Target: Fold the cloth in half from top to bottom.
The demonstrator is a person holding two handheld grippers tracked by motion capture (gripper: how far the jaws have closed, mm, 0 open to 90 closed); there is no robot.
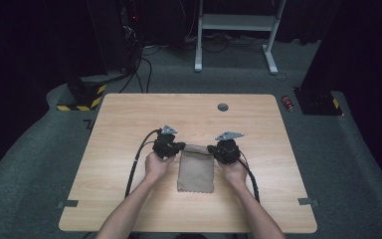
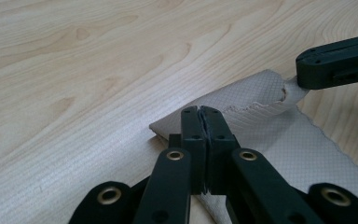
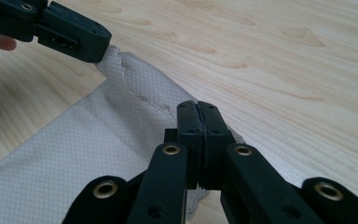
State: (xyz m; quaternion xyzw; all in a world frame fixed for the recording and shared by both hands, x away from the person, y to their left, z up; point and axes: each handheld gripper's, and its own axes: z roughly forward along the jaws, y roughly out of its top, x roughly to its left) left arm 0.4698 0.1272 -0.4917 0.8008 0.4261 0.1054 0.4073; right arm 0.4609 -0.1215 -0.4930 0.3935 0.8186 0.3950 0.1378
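- Cloth (image 1: pixel 195 169): beige, woven, pinked edges; flat on table (image 1: pixel 129 124), slightly nearer the person than table centre, long side running away from person. Far edge raised off the wood, sagging between the two grippers; rest lying flat.
- Left gripper (image 1: pixel 182 146): at cloth's far left corner, held in left hand (image 1: pixel 155 167). Jaws pressed fully together, no gap visible in left gripper view (image 2: pixel 200 116); clamped on cloth corner (image 2: pixel 261 126), fabric folded up around the tips.
- Right gripper (image 1: pixel 210 149): at cloth's far right corner, held in right hand (image 1: pixel 235 172). Jaws likewise closed tight in right gripper view (image 3: pixel 198 112), pinching cloth edge (image 3: pixel 98 140); fabric bunched beneath the tips.
- Cross-views: right gripper seen at upper right of left gripper view (image 2: pixel 340 63), biting a lifted tab of cloth; left gripper seen at upper left of right gripper view (image 3: pixel 65 32), same grip on opposite corner.
- Cables: black, one trailing from each gripper, running beside cloth toward person; left cable (image 1: pixel 135 164) looping wider than right cable (image 1: pixel 252 179).
- Grommet (image 1: pixel 223 106): grey, round, set in table beyond cloth, well apart from it.
- Tape (image 1: pixel 67 203): grey strip at near left table edge, well left of cloth; matching strip (image 1: pixel 308 201) at near right edge.
- Can (image 1: pixel 288 103): red, on floor, beyond cloth and past table's far right corner.
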